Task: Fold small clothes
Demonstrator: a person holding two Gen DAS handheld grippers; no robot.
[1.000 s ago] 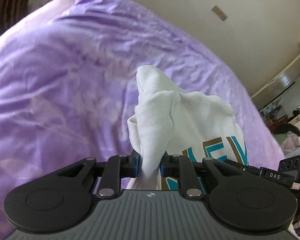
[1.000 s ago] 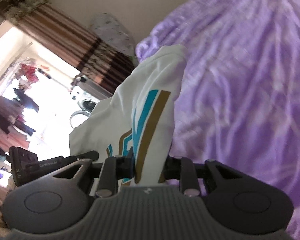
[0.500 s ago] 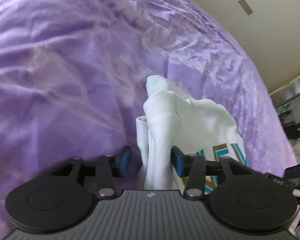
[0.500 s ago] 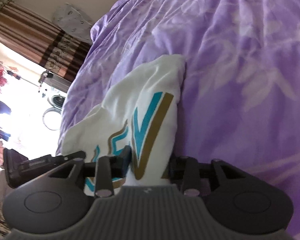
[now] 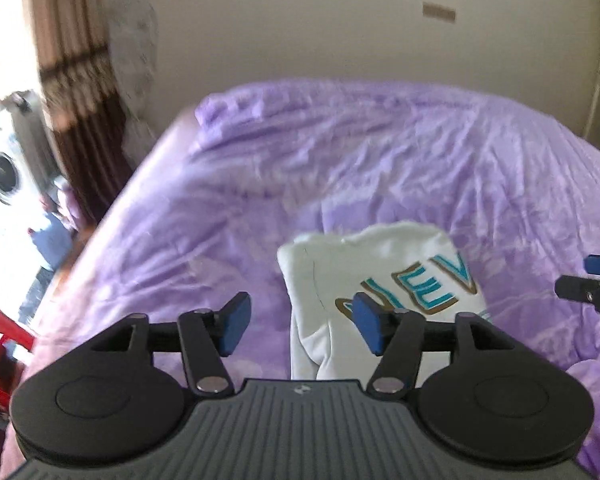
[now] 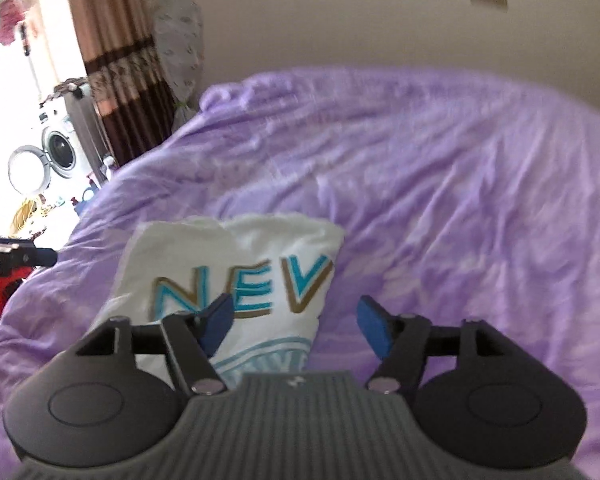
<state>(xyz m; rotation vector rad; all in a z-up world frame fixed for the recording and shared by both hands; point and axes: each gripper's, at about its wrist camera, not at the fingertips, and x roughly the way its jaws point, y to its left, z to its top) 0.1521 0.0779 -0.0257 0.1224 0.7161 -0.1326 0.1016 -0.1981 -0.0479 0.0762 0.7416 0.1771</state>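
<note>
Jaws of both the left gripper (image 5: 300, 322) and right gripper (image 6: 296, 326) are spread wide and hold nothing; half a second ago they straddled the cloth. The folded white T-shirt (image 6: 236, 280) lies on the purple bedspread (image 5: 440, 168), below them. Striped curtain (image 6: 116, 80) and washing machine (image 6: 62, 148) stand beyond.

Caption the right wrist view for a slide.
Right gripper open above a folded white shirt lettered "NEV", lying on a purple bedspread.

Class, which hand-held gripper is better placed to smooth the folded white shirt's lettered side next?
Probably the right hand-held gripper: open, with the white shirt and its lettering directly ahead.
</note>
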